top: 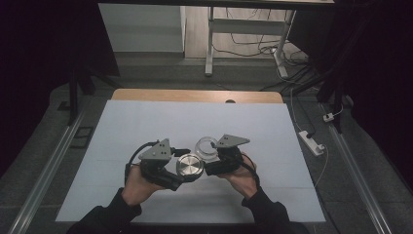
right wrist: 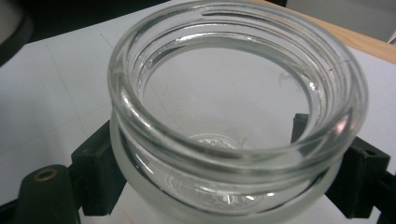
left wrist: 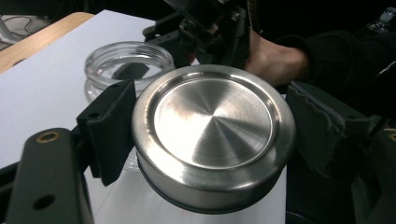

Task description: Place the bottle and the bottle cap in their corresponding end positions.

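Right now both claws are loaded. The left gripper [top: 181,168] clamps the metal lid [top: 189,165] by its rim, one black pad [left wrist: 112,126] pressed on each side, the brushed top face turned up toward its camera. Just beyond that lid, off the claw's tips, sits the glass jar [top: 207,146], and that one belongs to the right gripper [top: 214,158]: its jaws squeeze the jar's body below the thick threaded neck, mouth open and facing up, nothing visible inside. Lid and jar hang just beside each other, above the white sheet [top: 146,122] on the table [top: 146,95], and whether they touch I cannot tell. Each hand wraps its gripper from behind, dark sleeves trailing back.
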